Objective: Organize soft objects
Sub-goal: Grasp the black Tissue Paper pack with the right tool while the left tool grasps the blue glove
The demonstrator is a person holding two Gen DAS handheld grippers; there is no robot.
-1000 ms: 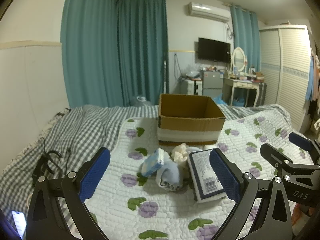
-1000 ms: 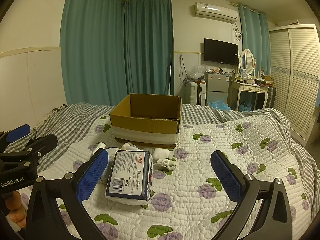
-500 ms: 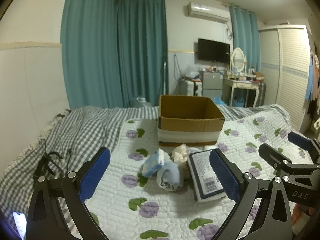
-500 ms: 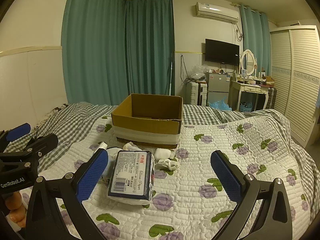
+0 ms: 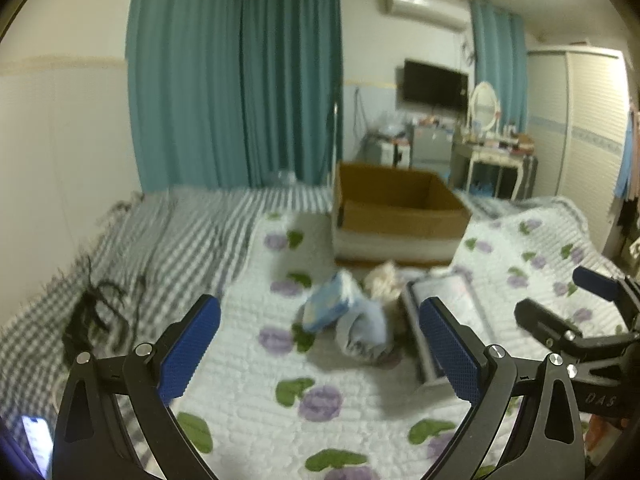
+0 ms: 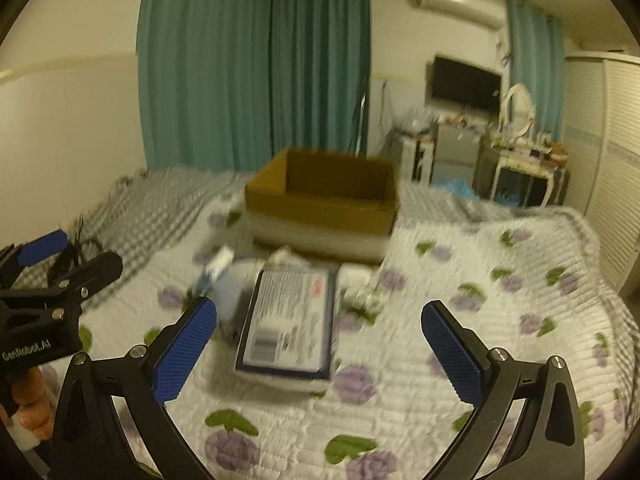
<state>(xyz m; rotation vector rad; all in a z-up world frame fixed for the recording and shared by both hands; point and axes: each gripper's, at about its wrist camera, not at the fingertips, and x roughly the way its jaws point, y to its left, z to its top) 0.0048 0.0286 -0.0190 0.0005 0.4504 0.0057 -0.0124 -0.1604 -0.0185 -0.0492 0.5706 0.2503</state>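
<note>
Grippers both spread wide, holding nothing: left gripper [image 5: 320, 344], right gripper [image 6: 320, 344]. Tissue pack [image 6: 290, 318] and rolled sock [image 5: 362, 332] lie bunched just before the box [image 6: 324, 204]. Risk: a close-packed pile invites pinching two items, or the quilt [image 6: 460, 360].
</note>
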